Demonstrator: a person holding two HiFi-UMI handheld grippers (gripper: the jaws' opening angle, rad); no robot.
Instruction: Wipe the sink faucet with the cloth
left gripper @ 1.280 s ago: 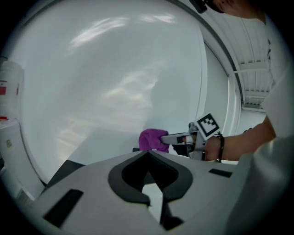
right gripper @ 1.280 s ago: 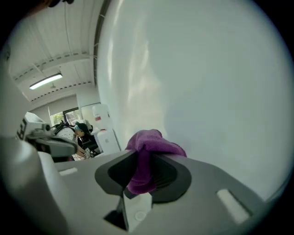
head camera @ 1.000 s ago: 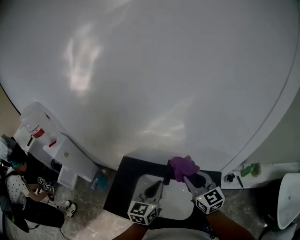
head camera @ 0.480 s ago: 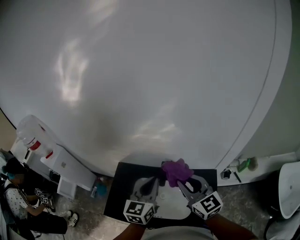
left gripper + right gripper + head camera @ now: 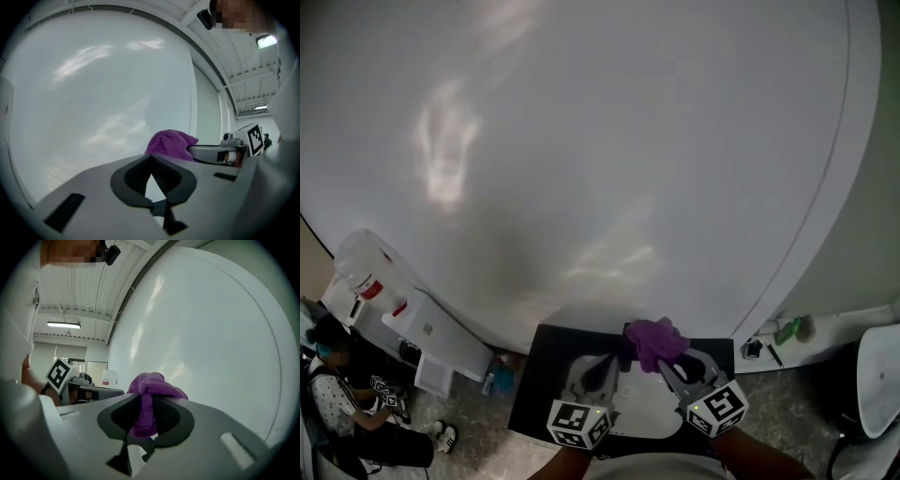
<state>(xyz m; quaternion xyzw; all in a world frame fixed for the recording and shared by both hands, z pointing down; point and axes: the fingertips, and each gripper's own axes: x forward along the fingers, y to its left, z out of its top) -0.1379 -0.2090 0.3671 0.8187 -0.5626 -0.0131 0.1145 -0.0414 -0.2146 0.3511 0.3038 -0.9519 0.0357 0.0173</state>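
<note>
Lower centre of the head view, the right hand-held gripper (image 5: 667, 366) pinches a bunched fold of a purple terry cloth (image 5: 654, 341). It looks soft, light and floppy, best gripped deep. The left hand-held gripper (image 5: 602, 373) is pressed together, empty.

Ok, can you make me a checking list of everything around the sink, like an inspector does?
Surface: a black counter around a white sink.
Job's things: the purple cloth is held up at the sink's back edge. A dark upright piece just left of it is probably the faucet, mostly hidden.
Clutter: a small green thing on the white ledge to the right, too small to name.
Grippers: the right gripper is shut on the cloth. The left gripper is shut, holding nothing.
Cables: nothing seen.
Surroundings: a big white wall. A person sits on the floor at left, near a white box.
</note>
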